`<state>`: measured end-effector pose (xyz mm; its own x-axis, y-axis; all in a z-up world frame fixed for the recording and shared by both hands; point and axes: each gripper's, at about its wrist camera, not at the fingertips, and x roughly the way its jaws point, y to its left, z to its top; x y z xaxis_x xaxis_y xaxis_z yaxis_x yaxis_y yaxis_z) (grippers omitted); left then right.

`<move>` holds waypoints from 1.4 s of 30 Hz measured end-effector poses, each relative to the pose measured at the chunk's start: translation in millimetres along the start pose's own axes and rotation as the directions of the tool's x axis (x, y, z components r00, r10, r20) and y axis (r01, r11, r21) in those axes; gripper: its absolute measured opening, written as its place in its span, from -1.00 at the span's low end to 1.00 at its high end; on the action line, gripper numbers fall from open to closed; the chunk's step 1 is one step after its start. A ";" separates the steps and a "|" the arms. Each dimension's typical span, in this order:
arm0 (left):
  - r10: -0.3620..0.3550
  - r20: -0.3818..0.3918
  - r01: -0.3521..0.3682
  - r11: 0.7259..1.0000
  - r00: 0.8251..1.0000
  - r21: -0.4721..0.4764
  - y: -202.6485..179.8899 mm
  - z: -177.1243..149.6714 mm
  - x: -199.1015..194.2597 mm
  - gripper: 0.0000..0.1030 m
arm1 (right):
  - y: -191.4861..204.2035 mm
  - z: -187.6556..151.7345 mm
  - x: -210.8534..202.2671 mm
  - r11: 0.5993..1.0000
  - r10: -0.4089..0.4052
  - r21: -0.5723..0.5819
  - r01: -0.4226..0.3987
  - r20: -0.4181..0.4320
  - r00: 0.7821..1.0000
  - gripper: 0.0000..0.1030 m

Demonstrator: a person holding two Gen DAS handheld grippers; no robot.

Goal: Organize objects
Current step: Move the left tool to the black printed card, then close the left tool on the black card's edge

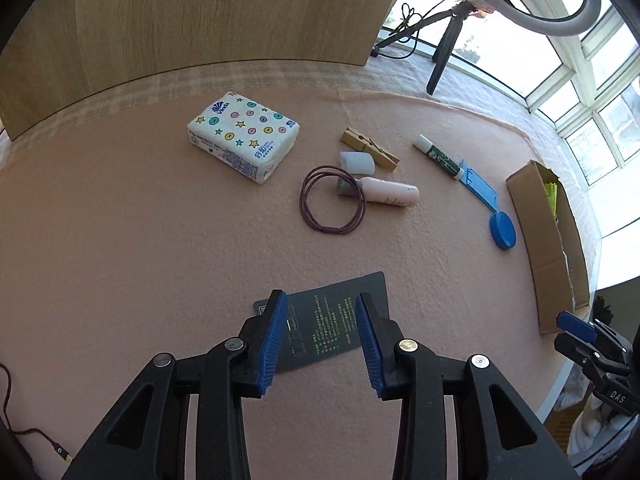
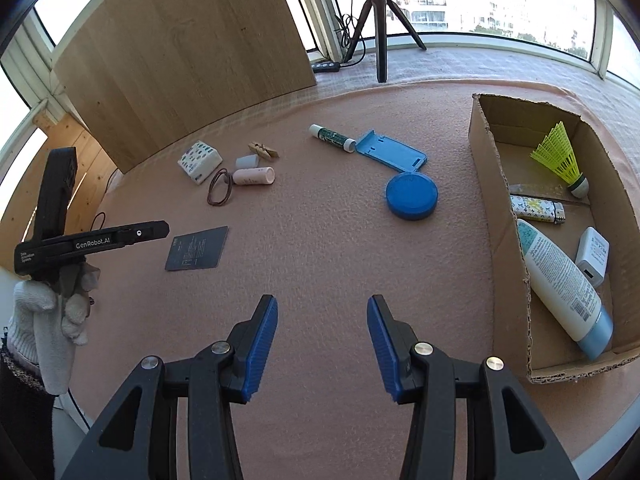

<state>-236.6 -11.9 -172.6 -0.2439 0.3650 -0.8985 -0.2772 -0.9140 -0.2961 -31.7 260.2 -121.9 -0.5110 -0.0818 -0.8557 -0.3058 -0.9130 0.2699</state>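
Note:
My left gripper (image 1: 322,340) is open, its blue fingers straddling a dark card (image 1: 332,324) that lies flat on the pink table; the card also shows in the right wrist view (image 2: 197,248). My right gripper (image 2: 322,344) is open and empty over bare table. Loose on the table: a tissue pack (image 1: 244,136), a hair-tie loop (image 1: 332,200), a pink tube (image 1: 390,194), a wooden clothespin (image 1: 370,148), a lip balm (image 2: 332,138), a blue holder (image 2: 394,154) and a blue round lid (image 2: 412,196). A cardboard box (image 2: 500,200) at the right holds a shuttlecock, lighter, charger and lotion tube.
A wooden board (image 2: 192,52) stands at the table's back. A black tripod (image 2: 380,20) with a ring light stands behind by the windows. The table edge runs close on the left in the right wrist view. A cable (image 1: 24,432) lies at the front left.

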 end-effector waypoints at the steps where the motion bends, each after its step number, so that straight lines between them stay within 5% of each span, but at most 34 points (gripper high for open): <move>1: -0.001 -0.013 0.001 1.000 1.000 0.001 -0.5 2.9 7.5 -0.26 | -1.5 0.6 -1.6 1.000 0.008 -0.003 -0.008 -0.002 1.000 -0.17; 5: 0.036 -0.045 -0.036 0.999 0.998 0.007 -3.9 9.4 29.4 -0.26 | -6.7 2.3 -12.3 0.999 -0.004 -0.034 0.004 0.009 1.000 -0.17; 14: -0.014 -0.096 0.012 1.000 0.995 -0.021 -5.7 6.2 39.5 -0.26 | -29.7 5.4 -30.6 1.000 -0.012 -0.003 0.013 0.042 0.999 -0.17; 21: -0.037 -0.127 0.037 0.999 0.991 -0.007 -11.2 -26.9 29.7 -0.25 | -31.5 6.0 -26.9 1.000 0.005 0.008 -0.006 0.041 0.999 -0.17; 25: -0.021 -0.115 0.021 1.000 0.993 -0.002 -22.9 -47.1 23.5 -0.06 | -27.4 7.4 -22.1 1.000 0.029 0.004 -0.029 0.030 0.999 -0.17; 29: 0.082 -0.085 -0.076 0.994 0.993 0.073 -43.6 -62.2 22.8 0.04 | -19.6 8.0 -17.1 0.999 0.043 -0.014 -0.043 0.016 0.999 -0.17; 34: 0.238 -0.055 -0.221 0.950 0.970 0.219 -71.7 -74.2 30.1 0.05 | -15.8 7.8 -16.5 0.998 0.051 -0.024 -0.051 0.012 0.999 -0.17; 42: 0.253 -0.059 -0.234 0.945 0.966 0.230 -70.3 -74.8 29.6 0.26 | -30.6 5.1 -24.3 0.999 0.035 0.003 -0.035 0.028 0.999 -0.17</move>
<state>-154.8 50.0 -202.6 -0.2506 0.1105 -0.9618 -0.4183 -0.9083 0.0046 -14.0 292.1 -107.2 -0.5435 -0.1029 -0.8331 -0.2899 -0.9084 0.3014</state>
